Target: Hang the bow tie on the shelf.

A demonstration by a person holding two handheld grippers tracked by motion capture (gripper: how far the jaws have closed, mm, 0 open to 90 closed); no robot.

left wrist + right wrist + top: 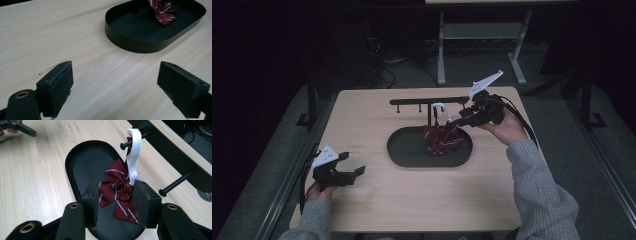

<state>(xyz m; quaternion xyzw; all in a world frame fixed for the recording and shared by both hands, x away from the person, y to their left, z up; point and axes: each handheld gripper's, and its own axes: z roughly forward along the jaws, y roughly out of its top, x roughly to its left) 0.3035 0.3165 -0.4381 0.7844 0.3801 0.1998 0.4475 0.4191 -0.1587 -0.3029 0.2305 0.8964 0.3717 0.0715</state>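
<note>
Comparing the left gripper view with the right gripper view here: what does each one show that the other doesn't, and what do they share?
Left gripper view alone: the left gripper with its jaws wide apart over bare table, nothing between them.

Right gripper view alone: the right gripper closed on the bow tie, the white strap looped over a peg of the black rack, and a second peg.

Both: the black oval tray, the red striped bow tie hanging over it, and the wooden table.

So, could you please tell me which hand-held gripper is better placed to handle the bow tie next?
The right hand-held gripper: its jaws flank the bow tie. The left one rests open, away from the tray.
</note>
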